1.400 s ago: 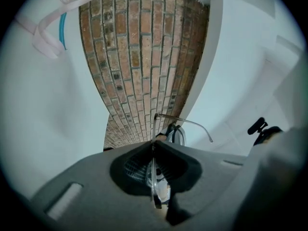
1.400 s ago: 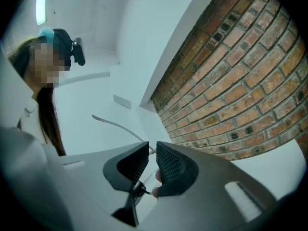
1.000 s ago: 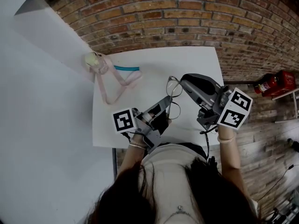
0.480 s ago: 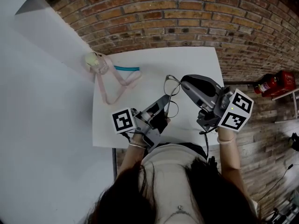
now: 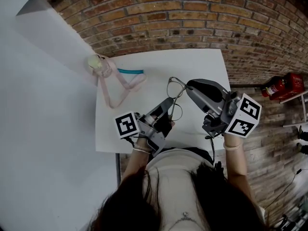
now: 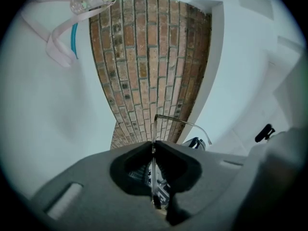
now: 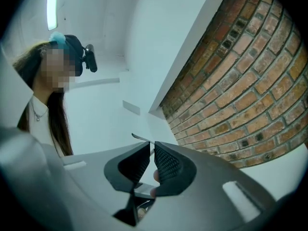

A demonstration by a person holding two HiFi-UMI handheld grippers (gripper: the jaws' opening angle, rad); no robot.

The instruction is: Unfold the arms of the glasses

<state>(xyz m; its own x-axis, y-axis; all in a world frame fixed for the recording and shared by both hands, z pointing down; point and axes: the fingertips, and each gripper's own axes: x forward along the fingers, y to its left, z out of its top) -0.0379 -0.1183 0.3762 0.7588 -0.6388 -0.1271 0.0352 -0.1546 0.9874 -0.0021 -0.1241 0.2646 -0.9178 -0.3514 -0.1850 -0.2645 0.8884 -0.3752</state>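
The glasses (image 5: 176, 99) are held clear of the white table (image 5: 125, 134), in the gap between the two grippers and in front of the person. The left gripper (image 5: 168, 103) reaches in from the near left. In the left gripper view its jaws are pressed together on the thin wire of the glasses (image 6: 178, 123), which rises out of the left gripper (image 6: 154, 146), turns a sharp corner and runs off to the right. The right gripper (image 5: 189, 85) comes in from the right. In the right gripper view its jaws are closed to a narrow slit on a thin dark piece of the glasses (image 7: 139, 138), apparently the end of one arm, which pokes out to the left of the right gripper (image 7: 151, 150). From the head view the lenses stand one beyond the other, so the front's long axis runs roughly away from the person. The right gripper is level with the farther lens and the left gripper with the nearer one. The coming move probably turns on this: the left side anchors the frame while the right swings its arm outward, away from the lenses. A pink strap (image 5: 115, 88) lies well apart at the far left corner.
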